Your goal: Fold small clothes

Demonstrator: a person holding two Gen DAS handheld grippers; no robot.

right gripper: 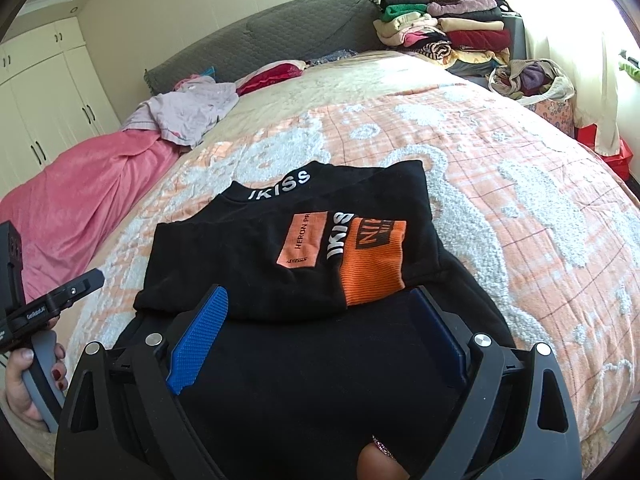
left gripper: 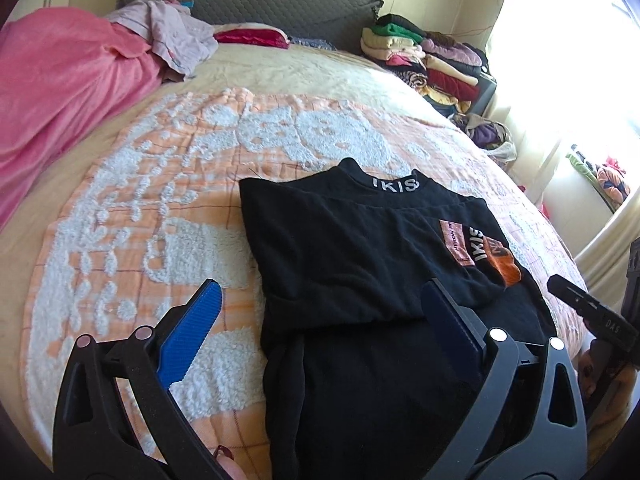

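Nearest, 2 handheld grippers hover over a black top [left gripper: 352, 264] that lies partly folded on a bed [left gripper: 132, 216]. On the left gripper [left gripper: 324, 312], the fingers [left gripper: 196, 328] stand wide apart and empty; one blue pad is over the orange-and-white blanket just beside the top's near-left edge, the other over the black cloth. On the right gripper [right gripper: 320, 320], the fingers [right gripper: 200, 340] are also spread wide, with nothing clamped; both hang over the top's near half. In the right wrist view, a person's hand [right gripper: 28, 384] holds the left gripper's handle, just left of the top.

Beyond the fingers, the top runs lengthwise away from both grippers, its collar, lettered IKISS, at the far end. An orange sleeve cuff [right gripper: 372, 264] is folded across the chest beside a peach patch. By my judgement the side folds are done and the next fold goes along this long axis, near hem toward collar; both grippers are about equally near that hem.

Farther past the collar lie a pink blanket [left gripper: 60, 92], a lilac garment [right gripper: 188, 112], and stacked folded clothes [right gripper: 444, 36] beside the grey headboard [left gripper: 260, 0].
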